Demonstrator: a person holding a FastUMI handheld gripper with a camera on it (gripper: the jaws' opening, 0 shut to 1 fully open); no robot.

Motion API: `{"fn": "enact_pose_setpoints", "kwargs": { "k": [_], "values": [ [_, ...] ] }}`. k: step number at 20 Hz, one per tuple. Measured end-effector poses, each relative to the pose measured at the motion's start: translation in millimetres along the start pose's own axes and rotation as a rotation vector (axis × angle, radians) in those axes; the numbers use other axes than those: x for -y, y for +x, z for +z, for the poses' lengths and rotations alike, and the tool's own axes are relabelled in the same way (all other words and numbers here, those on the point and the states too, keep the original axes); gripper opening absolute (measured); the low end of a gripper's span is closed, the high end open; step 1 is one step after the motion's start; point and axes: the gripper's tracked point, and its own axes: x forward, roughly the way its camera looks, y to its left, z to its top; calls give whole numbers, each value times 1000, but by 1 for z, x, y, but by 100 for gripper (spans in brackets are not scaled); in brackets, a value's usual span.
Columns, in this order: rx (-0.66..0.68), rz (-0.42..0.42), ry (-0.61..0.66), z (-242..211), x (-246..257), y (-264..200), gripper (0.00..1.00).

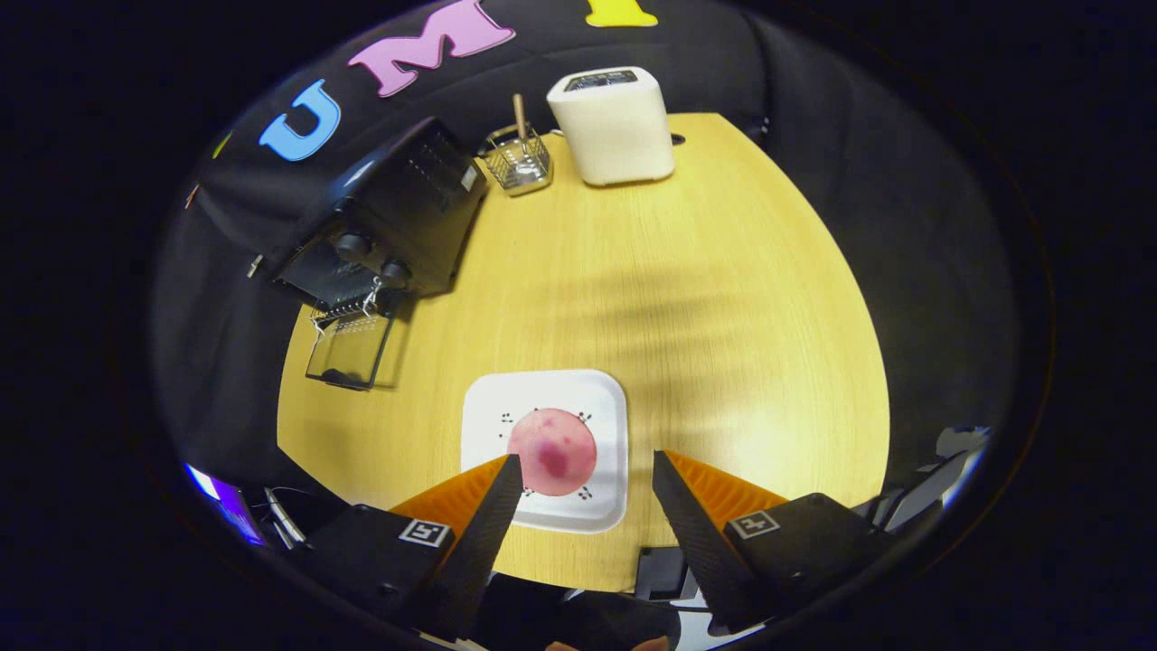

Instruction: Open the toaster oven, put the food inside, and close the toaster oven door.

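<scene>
The tool (pixel 586 470) is wide and holds nothing; the pink food (pixel 551 450) sits just ahead (a bit left), toaster oven (pixel 380 226) far left, door down

The plate (pixel 545 425) sits on the surface (pixel 723 316), the food (pixel 551 451) on it. Beyond the plate to the left stands the toaster oven (pixel 380 221), door (pixel 348 348) down toward the plate. Farther beyond the plate stands a wire basket (pixel 517 163), a toaster (pixel 613 125) just right of it.
</scene>
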Motion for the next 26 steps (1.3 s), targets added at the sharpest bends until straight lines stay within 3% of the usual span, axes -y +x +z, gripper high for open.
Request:
{"fn": "enact_pose_setpoints", "kwargs": {
  "k": [2,4,11,14,16,17,18,19,22,26],
  "values": [
    [-34,18,-2,-3,8,13,96],
    [-66,29,-4,-7,12,24,84],
    [-189,48,-3,-20,21,55,84],
    [-206,54,26,-16,17,57,53],
    [-213,41,-10,-15,18,59,54],
    [-217,-4,-37,-17,26,65,53],
    [-217,-22,-22,-18,31,74,11],
    [-225,-19,-19,-14,30,67,13],
    [-223,34,-3,-17,24,65,5],
    [-182,195,201,-19,11,57,5]
  ]
}}
